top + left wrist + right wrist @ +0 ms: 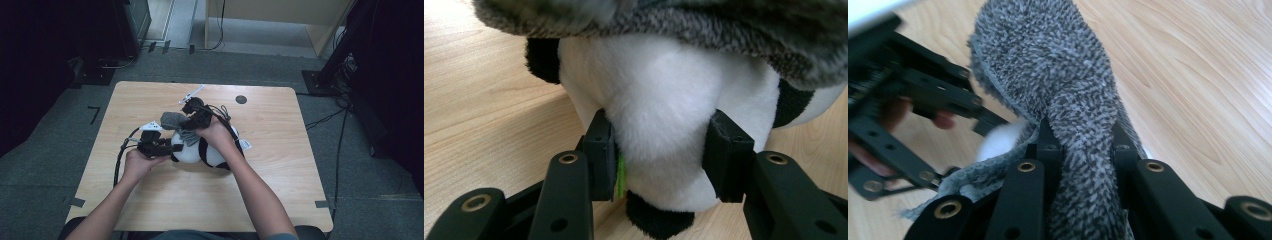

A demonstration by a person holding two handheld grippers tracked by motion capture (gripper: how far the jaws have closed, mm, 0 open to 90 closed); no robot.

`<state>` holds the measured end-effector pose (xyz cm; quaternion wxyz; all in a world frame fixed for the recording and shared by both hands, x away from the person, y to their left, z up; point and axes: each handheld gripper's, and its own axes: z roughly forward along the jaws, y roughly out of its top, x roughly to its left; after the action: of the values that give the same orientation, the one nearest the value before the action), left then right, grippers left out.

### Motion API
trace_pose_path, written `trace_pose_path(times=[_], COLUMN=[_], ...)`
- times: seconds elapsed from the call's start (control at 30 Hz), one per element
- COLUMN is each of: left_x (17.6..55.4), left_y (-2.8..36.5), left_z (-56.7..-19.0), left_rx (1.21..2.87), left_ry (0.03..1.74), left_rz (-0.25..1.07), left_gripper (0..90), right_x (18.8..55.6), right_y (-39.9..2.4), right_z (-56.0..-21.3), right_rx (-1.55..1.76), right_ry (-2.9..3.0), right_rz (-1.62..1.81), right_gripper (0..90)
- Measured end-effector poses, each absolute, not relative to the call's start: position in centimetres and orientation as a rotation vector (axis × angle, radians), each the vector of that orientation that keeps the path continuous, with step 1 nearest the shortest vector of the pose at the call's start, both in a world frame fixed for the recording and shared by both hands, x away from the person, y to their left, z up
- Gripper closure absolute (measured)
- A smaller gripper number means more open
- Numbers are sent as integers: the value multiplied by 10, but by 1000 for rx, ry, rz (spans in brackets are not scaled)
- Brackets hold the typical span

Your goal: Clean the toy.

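Two hand-held grippers (left [664,155], right [1083,145]) grip one panda [664,110], one sock [1048,65].

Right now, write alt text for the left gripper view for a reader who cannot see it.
The left gripper clamps its two black jaws on the white body of a black-and-white plush toy lying on a light wooden table. A fuzzy grey cloth drapes across the top of the toy.

A white plush toy with black patches [664,130] is clamped between the two black pads of the left gripper [663,155] on a light wooden table [479,100]. A grey fuzzy knitted cloth [704,30] is seen draped across the toy's far top.
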<state>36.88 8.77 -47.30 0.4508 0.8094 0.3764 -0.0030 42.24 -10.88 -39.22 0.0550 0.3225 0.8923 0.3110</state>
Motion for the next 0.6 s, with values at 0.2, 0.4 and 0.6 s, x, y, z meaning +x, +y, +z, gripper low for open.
trace_pose_path(times=[0.2,0.4,0.6], left_x=[369,369,369], left_y=[87,87,85], left_z=[-472,-472,-472], left_rx=[2007,2007,2000], left_ry=[931,933,930], left_rz=[-7,-7,-6], left_gripper=[549,550,551], right_x=[430,438,445], right_y=[-128,-159,-193], right_z=[-395,-404,-415], right_rx=[1031,1118,1248], right_ry=[2669,2624,2568], right_rz=[890,796,838], right_gripper=[759,761,760])
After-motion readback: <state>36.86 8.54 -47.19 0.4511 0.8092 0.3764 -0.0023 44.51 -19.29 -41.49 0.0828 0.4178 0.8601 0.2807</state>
